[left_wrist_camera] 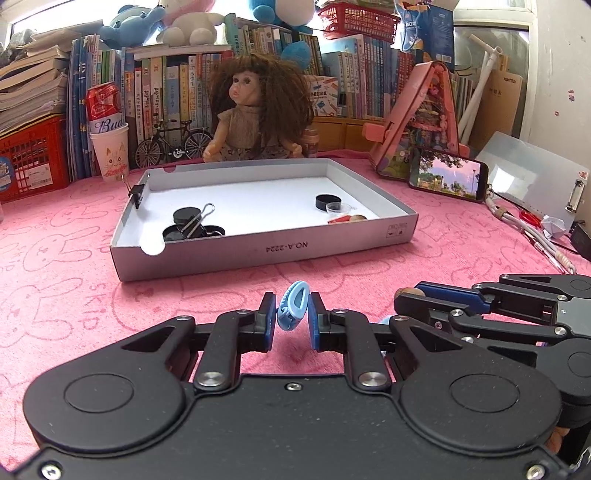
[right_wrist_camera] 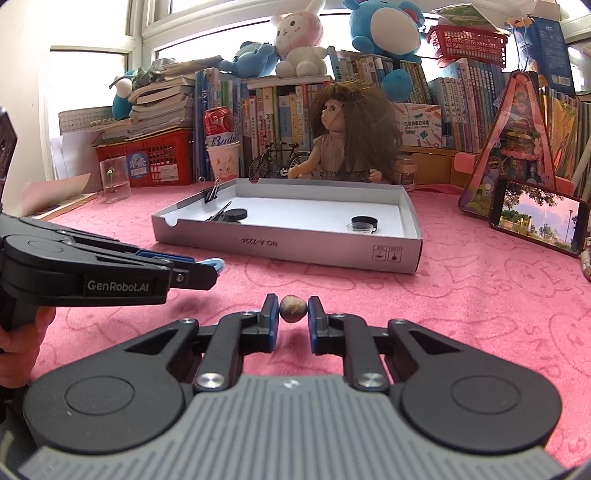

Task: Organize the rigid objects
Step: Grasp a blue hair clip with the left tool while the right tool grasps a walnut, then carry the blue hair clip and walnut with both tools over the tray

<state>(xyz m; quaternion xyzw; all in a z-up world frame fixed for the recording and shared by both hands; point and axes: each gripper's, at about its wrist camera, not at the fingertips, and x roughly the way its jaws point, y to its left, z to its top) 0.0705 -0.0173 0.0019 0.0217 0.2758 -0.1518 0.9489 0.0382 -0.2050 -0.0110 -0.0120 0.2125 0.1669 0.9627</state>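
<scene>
Jaws around clip (left_wrist_camera: 291, 306), pebble (right_wrist_camera: 293, 308)

Two binder clips (left_wrist_camera: 194, 221), three black caps (left_wrist_camera: 328, 202).

The grey box (right_wrist_camera: 291, 243) carries "NO.A-2224", printed upside down on its front wall. "GenRobot.AI" marks the left tool (right_wrist_camera: 218, 266). The red can (left_wrist_camera: 104, 108) reads "Bud…", probably Budweiser. Book-spine titles are illegible.

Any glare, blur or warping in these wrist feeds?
Left wrist: window blown out behind the toys, box edges bowed by the fisheye, blue clip sharp. Right wrist: same backlight, corners vignetted, brown nut in focus.
</scene>
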